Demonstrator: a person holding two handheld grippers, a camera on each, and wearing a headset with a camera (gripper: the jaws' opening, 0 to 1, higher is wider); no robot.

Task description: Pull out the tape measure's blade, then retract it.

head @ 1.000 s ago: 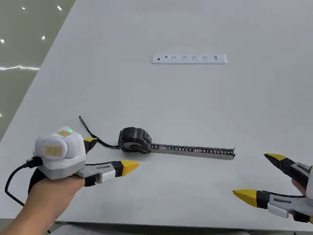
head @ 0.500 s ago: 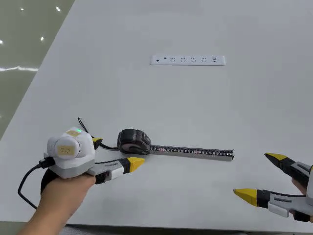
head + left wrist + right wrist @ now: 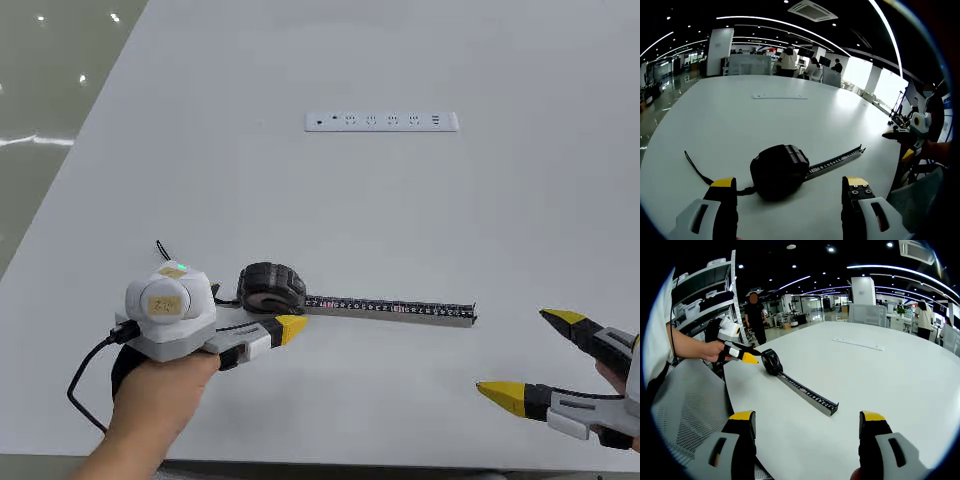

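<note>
Nearest the person, the right gripper (image 3: pixel 525 353) hangs over the table's front edge with jaws spread and nothing between them, short of the blade's hooked tip (image 3: pixel 472 317). The left gripper (image 3: pixel 790 185) is likewise wide open, its jaws standing either side of the tape measure (image 3: pixel 272 288) and not yet closed on it; whether a jaw touches the case cannot be told. The tape measure lies on the white table (image 3: pixel 350 200) near the front edge, with the blade (image 3: pixel 390 308) drawn out flat to the right and a thin black strap (image 3: pixel 695 167) trailing off the other side. The case is judged compact, dense and rigid, its dark ribbed shell offering fair purchase across the two flat sides. The blade is judged thin, springy and slippery, liable to snap back once released, and best taken at the hook. The tabletop is smooth, level and glossy, so an unheld case may slide. Further back lies a white power strip (image 3: pixel 381 121). Beyond is an open office with shelving, desks, strip lights and standing people
</note>
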